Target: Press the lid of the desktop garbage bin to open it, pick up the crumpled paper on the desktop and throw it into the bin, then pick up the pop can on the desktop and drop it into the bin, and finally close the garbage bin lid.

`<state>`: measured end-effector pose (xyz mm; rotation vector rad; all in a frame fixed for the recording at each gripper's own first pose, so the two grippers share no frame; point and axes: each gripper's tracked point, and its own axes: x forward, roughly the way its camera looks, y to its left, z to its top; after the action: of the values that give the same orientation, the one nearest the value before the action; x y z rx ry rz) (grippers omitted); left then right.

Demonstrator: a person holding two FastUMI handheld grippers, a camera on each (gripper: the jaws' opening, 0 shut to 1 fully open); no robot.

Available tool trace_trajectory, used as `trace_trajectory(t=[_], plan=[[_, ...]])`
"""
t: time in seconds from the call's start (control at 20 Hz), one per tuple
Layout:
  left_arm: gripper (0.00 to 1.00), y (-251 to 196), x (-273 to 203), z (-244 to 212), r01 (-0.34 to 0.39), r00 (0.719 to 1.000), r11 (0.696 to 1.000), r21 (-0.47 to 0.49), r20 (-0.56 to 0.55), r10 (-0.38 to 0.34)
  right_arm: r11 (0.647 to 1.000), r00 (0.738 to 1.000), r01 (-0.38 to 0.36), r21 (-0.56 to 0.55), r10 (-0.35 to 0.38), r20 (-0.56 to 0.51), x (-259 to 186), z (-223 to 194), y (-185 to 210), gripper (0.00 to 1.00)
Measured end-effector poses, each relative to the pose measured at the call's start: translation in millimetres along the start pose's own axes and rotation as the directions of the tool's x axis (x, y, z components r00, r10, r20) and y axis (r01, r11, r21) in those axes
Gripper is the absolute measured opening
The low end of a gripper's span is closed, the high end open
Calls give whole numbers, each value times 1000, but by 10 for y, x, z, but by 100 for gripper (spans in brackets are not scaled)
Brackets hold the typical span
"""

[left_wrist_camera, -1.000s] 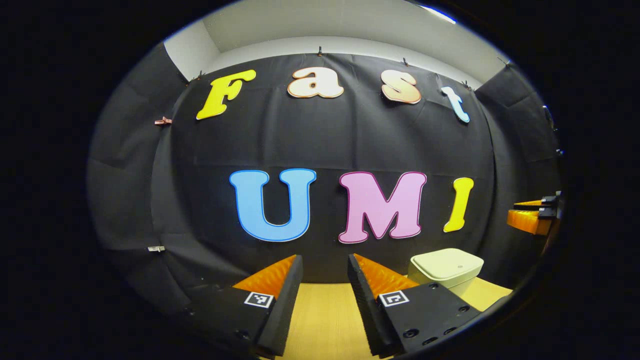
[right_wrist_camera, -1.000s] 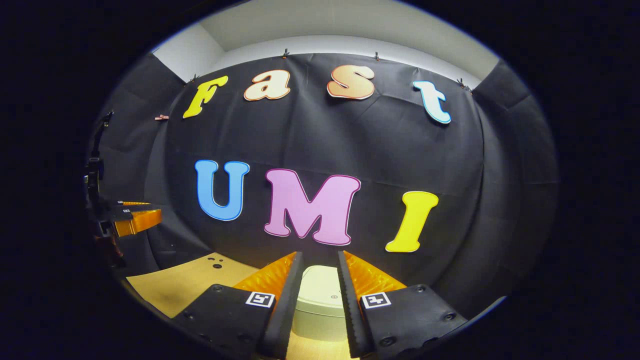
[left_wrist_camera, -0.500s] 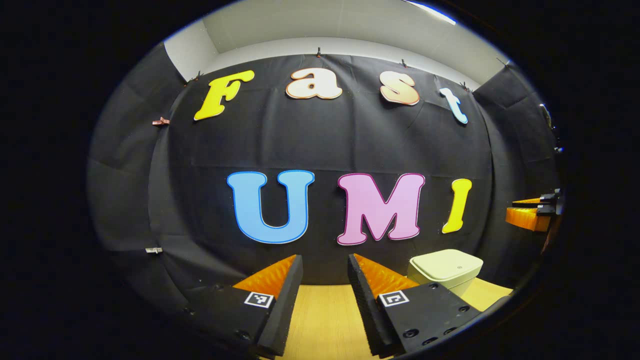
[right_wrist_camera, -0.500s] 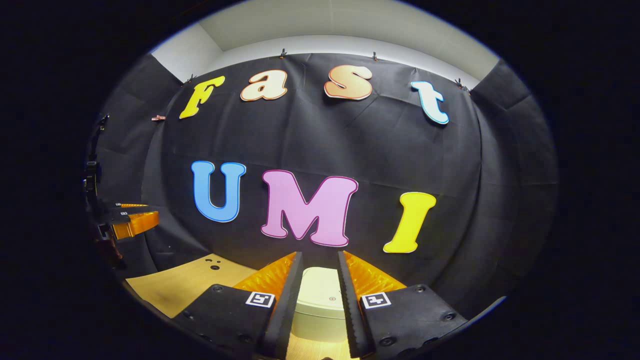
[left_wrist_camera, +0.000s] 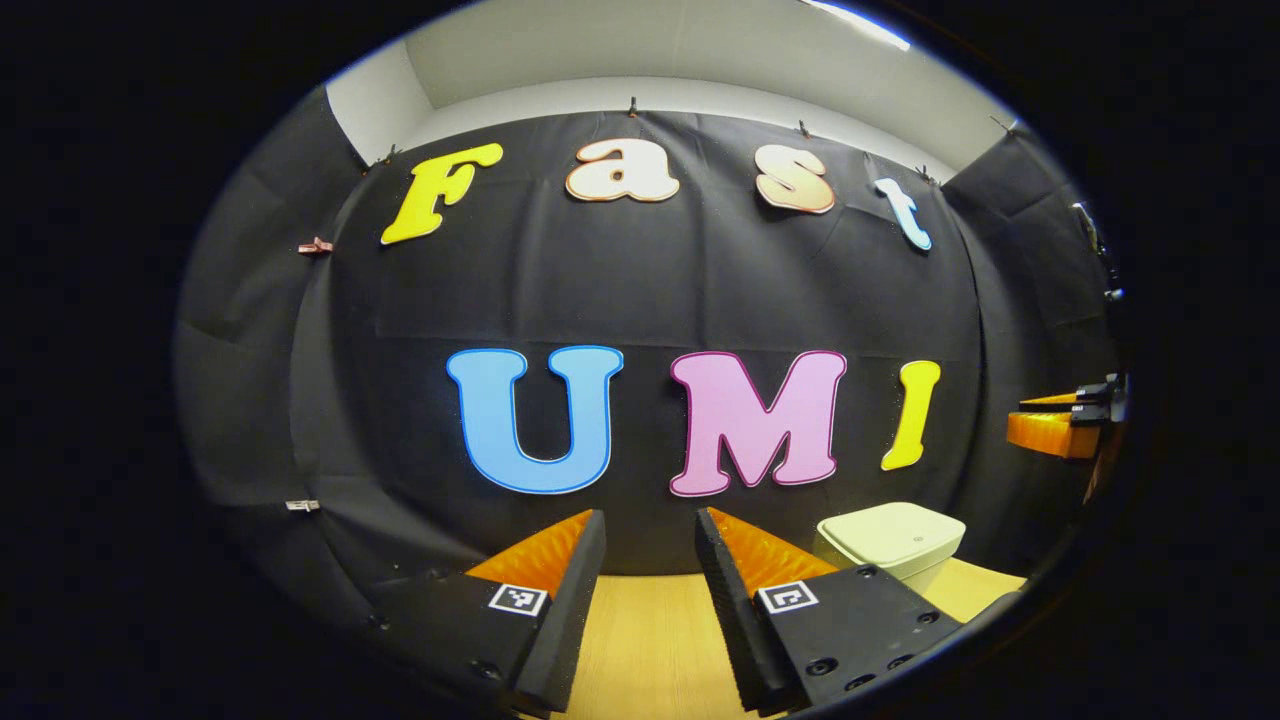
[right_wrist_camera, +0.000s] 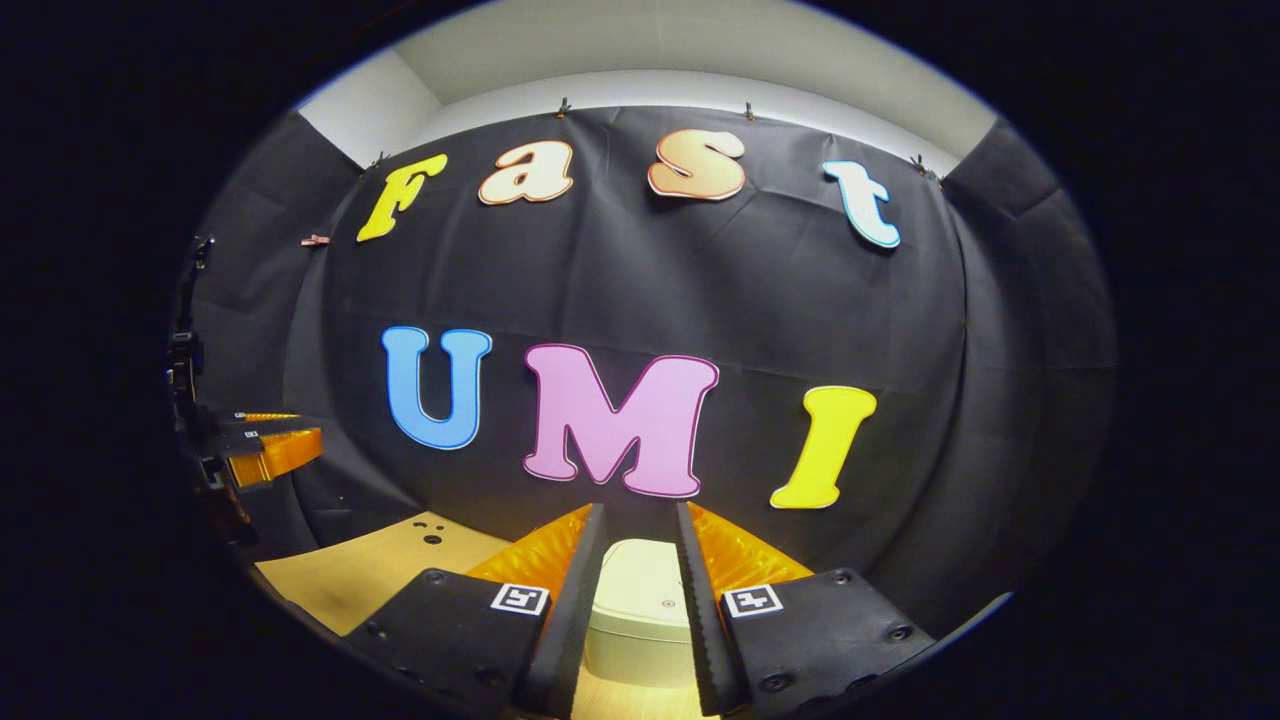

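Your bin (right_wrist_camera: 640,610) sits with its lid down at the far edge of the table (left_wrist_camera: 650,650), close against the booth wall, straight ahead between the fingers of your right gripper (right_wrist_camera: 635,560). Over the last second it has slipped slightly lower in both views, so you are likely tilting up a little, and the lid press has not begun. Both pairs of fingers stand apart, holding nothing, the right narrower. Your left gripper (left_wrist_camera: 650,560) faces bare tabletop, the bin off to its right; there is free room in front, little behind it.
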<state>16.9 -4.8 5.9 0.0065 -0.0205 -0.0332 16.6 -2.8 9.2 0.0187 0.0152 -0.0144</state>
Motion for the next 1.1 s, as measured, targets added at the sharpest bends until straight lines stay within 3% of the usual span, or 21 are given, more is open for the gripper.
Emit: trace_trajectory(t=[0.05,0.2,0.25,0.4,0.45,0.6,0.75,1.1], plan=[[62,-14,-1,5,5,1000,1000,1,-2,-5,1000,1000,7,-2,-7,-11,17,7,-15,49],[62,-53,28,-2,19,1000,1000,3,-4,-19,999,999,29,-42,-31,-27,133,-70,-153,16],[62,-66,36,6,22,1000,1000,-1,-2,-22,998,998,29,-52,-31,-45,263,-144,-167,18],[63,-59,71,-11,6,1000,1000,-17,2,-6,1000,995,20,1,-20,-95,378,-266,-258,5],[62,-51,78,-13,-1,1000,1000,-19,1,1,999,993,4,36,0,-117,435,-322,-253,5],[62,-24,97,-52,-17,1000,1000,-21,-7,17,993,982,57,105,-37,-183,690,-551,-489,6],[63,20,107,-95,-29,999,999,-28,-17,28,989,936,60,136,-8,-351,881,-1023,-495,5],[62,152,161,-199,-63,997,997,-49,-37,61,995,846,0,99,52,-531,1158,-1718,-369,6]])
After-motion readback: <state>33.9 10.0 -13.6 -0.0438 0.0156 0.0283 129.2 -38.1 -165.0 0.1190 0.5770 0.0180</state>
